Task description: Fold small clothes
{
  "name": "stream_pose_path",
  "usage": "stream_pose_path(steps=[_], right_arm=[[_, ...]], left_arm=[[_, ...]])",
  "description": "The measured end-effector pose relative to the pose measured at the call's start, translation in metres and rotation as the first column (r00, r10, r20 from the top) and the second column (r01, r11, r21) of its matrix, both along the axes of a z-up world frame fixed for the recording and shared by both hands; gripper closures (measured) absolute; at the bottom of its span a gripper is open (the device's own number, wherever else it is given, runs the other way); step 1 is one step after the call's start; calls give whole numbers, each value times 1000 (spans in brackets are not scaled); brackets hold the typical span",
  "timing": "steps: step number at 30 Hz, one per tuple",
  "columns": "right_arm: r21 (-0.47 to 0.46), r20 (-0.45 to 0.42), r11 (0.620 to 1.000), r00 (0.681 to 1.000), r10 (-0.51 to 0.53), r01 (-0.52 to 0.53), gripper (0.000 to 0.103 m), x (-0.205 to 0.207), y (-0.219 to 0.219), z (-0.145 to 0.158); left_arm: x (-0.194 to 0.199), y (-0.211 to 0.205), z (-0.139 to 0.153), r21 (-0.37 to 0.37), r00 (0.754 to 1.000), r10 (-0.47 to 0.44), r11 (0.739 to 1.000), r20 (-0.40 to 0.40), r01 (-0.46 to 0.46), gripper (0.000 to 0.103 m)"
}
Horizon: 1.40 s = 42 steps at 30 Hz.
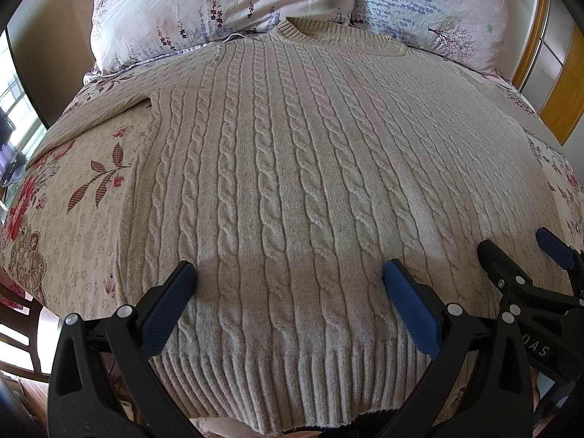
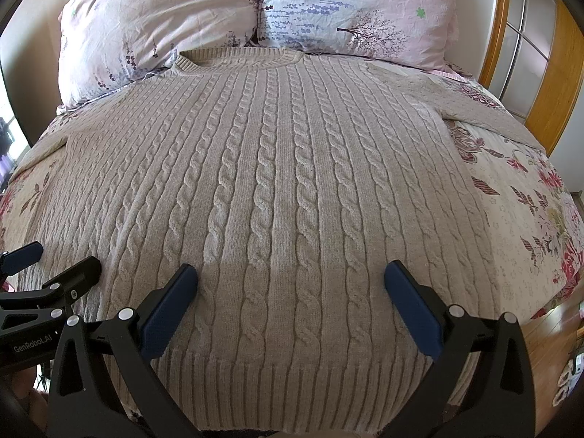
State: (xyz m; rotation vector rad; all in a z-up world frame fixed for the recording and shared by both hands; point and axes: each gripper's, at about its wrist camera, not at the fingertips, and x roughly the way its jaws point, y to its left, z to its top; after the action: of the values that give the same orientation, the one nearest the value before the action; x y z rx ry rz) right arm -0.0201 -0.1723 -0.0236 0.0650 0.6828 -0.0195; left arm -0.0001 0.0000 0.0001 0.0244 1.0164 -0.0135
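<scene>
Your left gripper (image 1: 288, 273) and right gripper (image 2: 290, 273), fingers spread and empty, hover above the flat sweater (image 1: 292, 168) hem at 6 o'clock, likely for a first fold

Home bedroom — bed (image 2: 518, 219), floral pillows (image 2: 350, 11)

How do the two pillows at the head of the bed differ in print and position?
The left pillow carries sparse purple flower sprigs on pale pink; the right pillow has rows of blue-purple blossoms and a bare dark tree. The sweater collar lies below the left pillow, while its shoulder reaches under the right pillow. Both are crinkled, pinkish and propped side by side, touching.
</scene>
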Motion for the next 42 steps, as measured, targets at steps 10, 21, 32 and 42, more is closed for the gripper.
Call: stream_pose_path(steps=[10, 21, 32, 42], right_arm=[[0, 0, 1000, 1000, -1, 1, 1, 1, 0, -1], [-1, -51, 1000, 999, -4, 3, 1, 10, 1, -1], [-31, 11, 994, 994, 109, -109, 1, 7, -2, -5], [199, 97, 980, 995, 8, -28, 1, 48, -99, 49]], left_arm=[[0, 0, 0, 0, 1000, 0, 1000, 0, 0, 2], [1, 1, 0, 2, 1000, -8, 1000, -12, 8, 2], [11, 1, 0, 9, 999, -53, 999, -10, 53, 2], [45, 30, 36, -67, 986, -108, 991, 125, 117, 2]])
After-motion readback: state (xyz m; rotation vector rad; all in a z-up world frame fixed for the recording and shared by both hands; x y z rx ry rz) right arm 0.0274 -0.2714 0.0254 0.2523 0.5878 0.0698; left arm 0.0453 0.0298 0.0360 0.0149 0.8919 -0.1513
